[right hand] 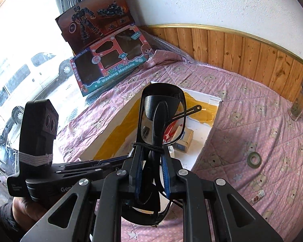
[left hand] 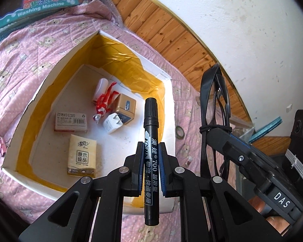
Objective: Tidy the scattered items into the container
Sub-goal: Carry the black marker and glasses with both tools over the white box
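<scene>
My left gripper (left hand: 150, 147) is shut on a black marker pen (left hand: 150, 133), held above the near edge of the white box (left hand: 171, 92) with yellow-taped inner walls. Inside lie a tissue pack (left hand: 82, 154), a staples box (left hand: 71, 121), a red figure (left hand: 105, 100), a white charger (left hand: 113, 122), a gold box (left hand: 125, 107) and a white tube (left hand: 100, 87). My right gripper (right hand: 151, 151) is shut on black-framed glasses (right hand: 161, 113), held above the same box (right hand: 210, 98). The glasses (left hand: 214, 109) also show in the left wrist view, right of the box.
A tape roll (right hand: 255, 159) and a small wrapped item (right hand: 257, 196) lie on the pink quilt (right hand: 252, 121) right of the box. A pink binder clip (left hand: 2, 146) lies left of it. A glass jar (right hand: 300, 100) stands by the wooden wall panel. Toy boxes (right hand: 109, 60) lean at the back.
</scene>
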The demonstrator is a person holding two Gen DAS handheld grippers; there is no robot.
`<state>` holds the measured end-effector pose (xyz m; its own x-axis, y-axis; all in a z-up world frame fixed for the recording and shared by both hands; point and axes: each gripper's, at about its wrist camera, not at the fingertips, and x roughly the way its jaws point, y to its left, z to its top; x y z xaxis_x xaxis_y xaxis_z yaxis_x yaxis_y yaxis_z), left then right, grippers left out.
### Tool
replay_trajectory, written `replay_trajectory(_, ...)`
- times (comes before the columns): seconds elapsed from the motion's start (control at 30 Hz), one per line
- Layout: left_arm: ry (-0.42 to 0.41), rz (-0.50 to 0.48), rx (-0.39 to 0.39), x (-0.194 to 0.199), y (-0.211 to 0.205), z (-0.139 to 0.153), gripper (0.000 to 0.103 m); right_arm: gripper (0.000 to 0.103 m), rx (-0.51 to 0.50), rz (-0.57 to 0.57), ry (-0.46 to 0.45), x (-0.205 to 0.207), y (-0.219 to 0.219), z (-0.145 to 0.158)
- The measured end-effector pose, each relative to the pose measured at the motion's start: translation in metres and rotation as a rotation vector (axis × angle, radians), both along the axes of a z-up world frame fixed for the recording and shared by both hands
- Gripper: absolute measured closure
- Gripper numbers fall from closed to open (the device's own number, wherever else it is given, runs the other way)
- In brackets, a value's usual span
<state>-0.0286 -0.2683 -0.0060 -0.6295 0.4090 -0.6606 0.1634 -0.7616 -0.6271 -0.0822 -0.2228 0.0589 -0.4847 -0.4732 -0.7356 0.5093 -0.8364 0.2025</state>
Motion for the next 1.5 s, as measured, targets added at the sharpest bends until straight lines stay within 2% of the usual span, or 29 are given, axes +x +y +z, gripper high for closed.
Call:
replay_trajectory(0.23, -0.034, 0.035, 0.035, -0.008, 0.001, -0.020, 0.089, 0.084, -0.021, 0.024, -0.036, -0.034, -0.019, -0.002)
replay_trajectory(0.6, -0.044, 0.046, 0.086, -0.015, 0.006, -0.031, 0.089, 0.084, -0.054, 0.044, -0.152, -0.087, -0.042, -0.019)
replay_trajectory(0.93, -0.053, 0.096, 0.137, -0.015, -0.001, -0.042, 0.089, 0.084, -0.131, 0.047, -0.313, -0.129, -0.059, -0.042)
replay_trajectory(1.23, -0.063, 0.137, 0.176, -0.017, -0.006, -0.049, 0.089, 0.084, -0.277, 0.003, -0.510, -0.164, -0.073, -0.068)
replay_trajectory(1.5, -0.081, 0.180, 0.223, -0.031, -0.013, -0.055, 0.089, 0.084, -0.304, -0.057, -0.579, -0.180, -0.082, -0.088)
